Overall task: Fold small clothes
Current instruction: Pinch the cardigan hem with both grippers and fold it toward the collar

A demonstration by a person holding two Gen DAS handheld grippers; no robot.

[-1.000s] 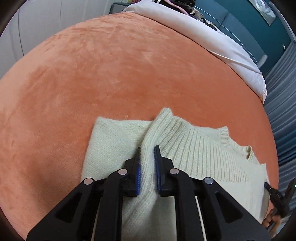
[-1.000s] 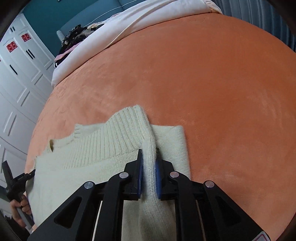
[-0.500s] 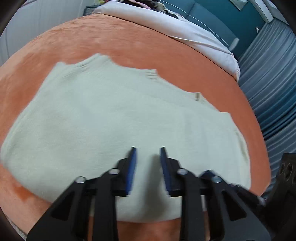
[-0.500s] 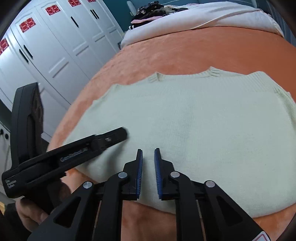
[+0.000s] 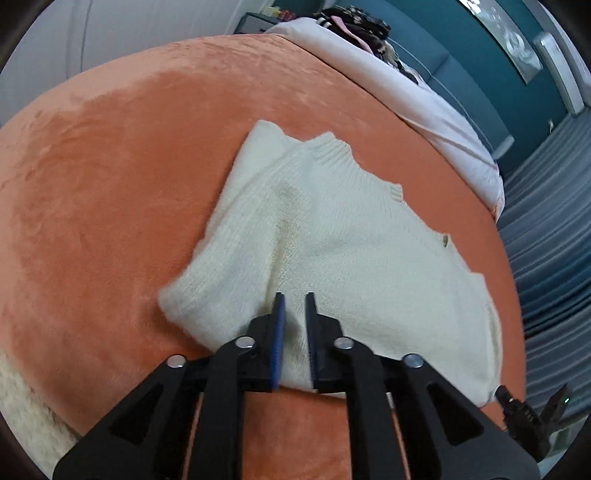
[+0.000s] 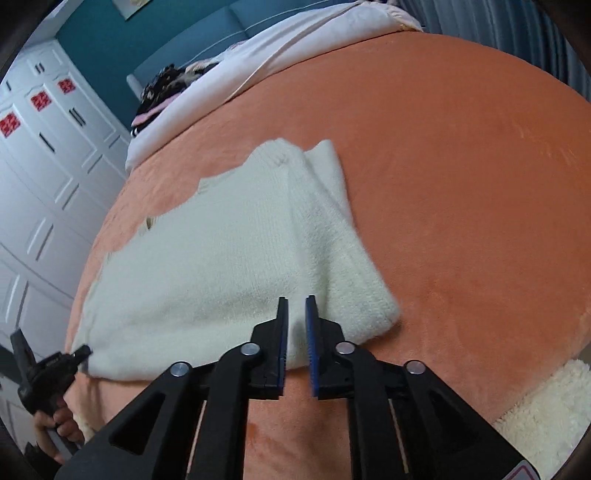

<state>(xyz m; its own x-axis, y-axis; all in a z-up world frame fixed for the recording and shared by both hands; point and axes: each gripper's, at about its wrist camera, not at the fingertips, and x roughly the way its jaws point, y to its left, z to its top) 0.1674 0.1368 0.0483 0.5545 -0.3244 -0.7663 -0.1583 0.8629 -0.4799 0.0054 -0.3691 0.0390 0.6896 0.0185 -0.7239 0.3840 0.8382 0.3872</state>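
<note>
A cream knitted sweater [image 5: 332,236] lies flat on the orange velvet bed cover [image 5: 110,177], sleeves folded in; it also shows in the right wrist view [image 6: 229,258]. My left gripper [image 5: 294,299] hovers over the sweater's near hem at its left end, jaws slightly apart, holding nothing. My right gripper [image 6: 296,301] hovers over the near hem at the right end, jaws slightly apart and empty. Each gripper shows at the other view's edge: the right one in the left wrist view [image 5: 532,417], the left one in the right wrist view [image 6: 48,373].
A pale pink duvet [image 5: 424,107] with dark clothes [image 5: 362,26] lies at the bed's far end. White wardrobe doors [image 6: 33,177] stand at the left. A fluffy cream blanket [image 6: 546,410] hangs at the bed's near edge. Blue curtains [image 5: 546,229] are at the right.
One second ago both grippers pinched the folded sleeves. They let go and pulled back to the near hem; the sweater now lies flat with sleeves folded in.
</note>
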